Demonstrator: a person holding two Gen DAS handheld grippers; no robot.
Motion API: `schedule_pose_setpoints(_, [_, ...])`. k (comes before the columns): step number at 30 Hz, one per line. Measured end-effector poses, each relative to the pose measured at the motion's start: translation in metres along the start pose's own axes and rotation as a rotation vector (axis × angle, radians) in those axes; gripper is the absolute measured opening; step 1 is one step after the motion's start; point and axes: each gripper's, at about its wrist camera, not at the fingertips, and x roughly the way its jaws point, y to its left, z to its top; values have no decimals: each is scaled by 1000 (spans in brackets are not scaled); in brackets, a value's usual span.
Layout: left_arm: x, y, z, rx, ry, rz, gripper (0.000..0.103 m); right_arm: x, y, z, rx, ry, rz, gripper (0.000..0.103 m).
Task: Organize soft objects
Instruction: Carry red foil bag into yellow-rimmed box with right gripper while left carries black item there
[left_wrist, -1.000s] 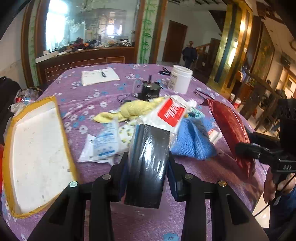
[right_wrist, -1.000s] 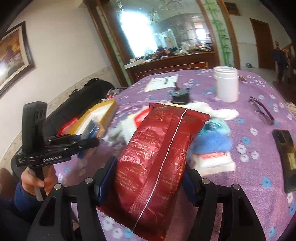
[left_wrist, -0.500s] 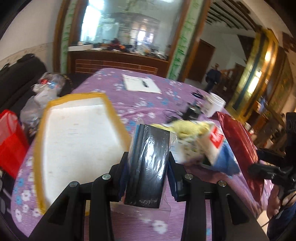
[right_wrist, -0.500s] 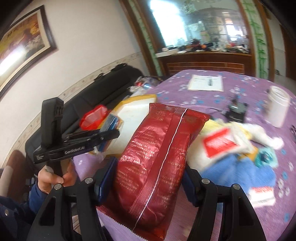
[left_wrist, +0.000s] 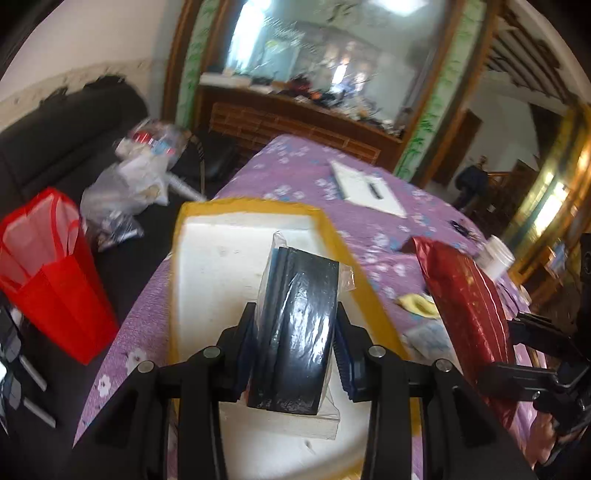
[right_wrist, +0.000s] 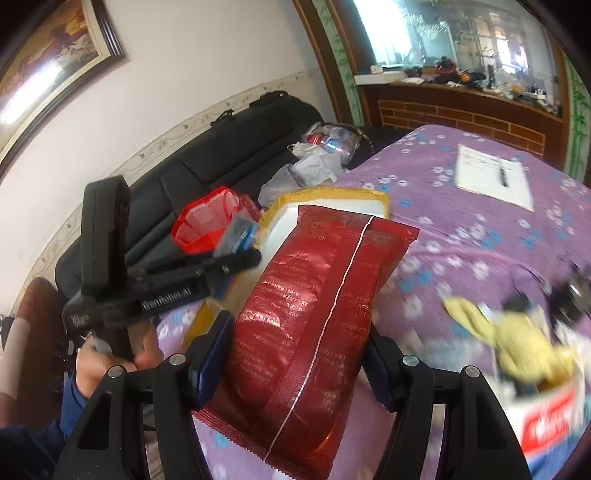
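My left gripper (left_wrist: 295, 332) is shut on a black folded item in clear plastic wrap (left_wrist: 297, 325) and holds it over the white foam tray with yellow taped rim (left_wrist: 214, 266). My right gripper (right_wrist: 295, 354) is shut on a red foil pouch (right_wrist: 317, 314), held upright above the purple tablecloth. The pouch also shows in the left wrist view (left_wrist: 465, 306), right of the tray. The left gripper's body (right_wrist: 162, 284) shows in the right wrist view, with the tray (right_wrist: 332, 203) behind the pouch.
A yellow cloth (right_wrist: 517, 339) and a red-and-white packet (right_wrist: 554, 421) lie blurred on the table at right. A paper pad with a pen (right_wrist: 495, 177) lies farther back. A red plastic bag (left_wrist: 48, 269) and clear bags (left_wrist: 136, 173) sit on the black sofa beside the table.
Both grippers have swung left with their loads. The black wrapped item has moved from beside the pile to over the foam tray; the red pouch has followed toward the tray's right side.
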Motion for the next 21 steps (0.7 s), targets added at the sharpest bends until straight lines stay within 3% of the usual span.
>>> schedule_pose_setpoints(7, [48,25,25,-54,95,66,37,84,-23,48,38,71,-32,71])
schedule_pose_setpoints(14, [63,40,31,-105,104,80,38,132,-32,69,28,107,-45,71])
schedule_pose_setpoints(21, [70,53,32,-151,100,42,57,138,-42,79,61,80,-22,77])
